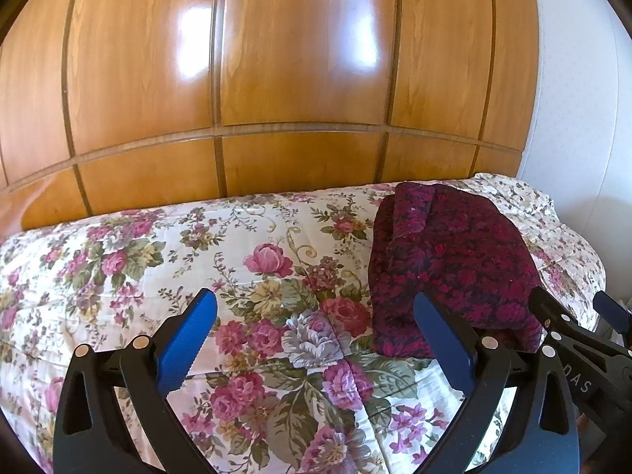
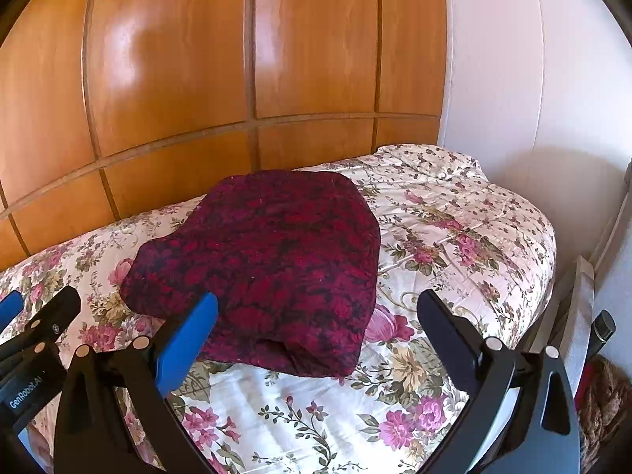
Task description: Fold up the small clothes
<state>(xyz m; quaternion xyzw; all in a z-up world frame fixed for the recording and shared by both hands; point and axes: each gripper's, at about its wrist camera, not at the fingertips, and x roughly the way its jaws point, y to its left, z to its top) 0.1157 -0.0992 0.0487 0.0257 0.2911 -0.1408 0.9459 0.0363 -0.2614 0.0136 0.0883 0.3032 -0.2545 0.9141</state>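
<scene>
A dark red and black patterned garment [image 2: 268,260] lies folded in a thick bundle on the floral bedspread [image 2: 454,237]. In the left wrist view the garment [image 1: 450,264] is at the right. My left gripper [image 1: 316,304] is open and empty above the bedspread [image 1: 158,260], just left of the garment. My right gripper [image 2: 316,304] is open and empty, held above the garment's near edge. The right gripper's body [image 1: 572,328] shows at the right edge of the left wrist view, and the left gripper [image 2: 35,316] shows at the left edge of the right wrist view.
A glossy wooden panelled wardrobe [image 1: 276,79] stands behind the bed. A white wall [image 2: 513,79] is to the right. A brown woven object [image 2: 604,395] and a white panel [image 2: 580,316] sit in the gap beside the bed at the right.
</scene>
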